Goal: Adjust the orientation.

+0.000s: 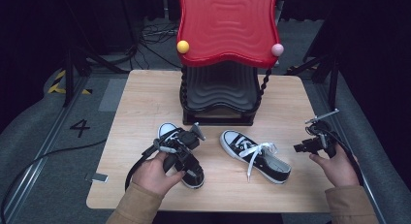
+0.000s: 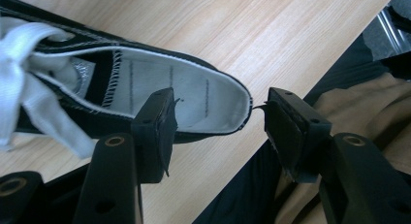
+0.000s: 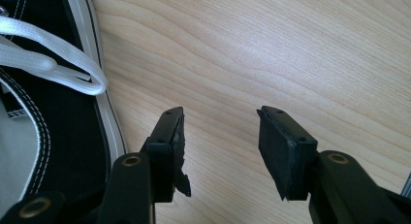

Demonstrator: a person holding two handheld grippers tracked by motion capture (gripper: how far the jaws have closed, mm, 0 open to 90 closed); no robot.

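Two black canvas sneakers with white laces and toe caps lie on the wooden table [image 1: 145, 103]. The left sneaker [image 1: 167, 131] points away from me, and my left gripper [image 1: 190, 167] hovers over its rear half. In the left gripper view, the left gripper [image 2: 220, 100] stands open astride the heel of the left sneaker [image 2: 203, 95]. One pad [image 2: 162, 132] sits by the shoe's side and the other is clear of the heel. The right sneaker [image 1: 254, 156] lies slanted at the centre. My right gripper [image 1: 296, 147] is open to its right, and the right gripper [image 3: 220, 112] is over bare wood beside the right sneaker [image 3: 53, 132].
A shoe rack stands at the back centre, with a red wavy top shelf [image 1: 227, 25] over a black lower shelf [image 1: 220, 88]. The table's near edge runs close behind the left shoe's heel. A sleeve [image 2: 358, 103] lies just past that edge.
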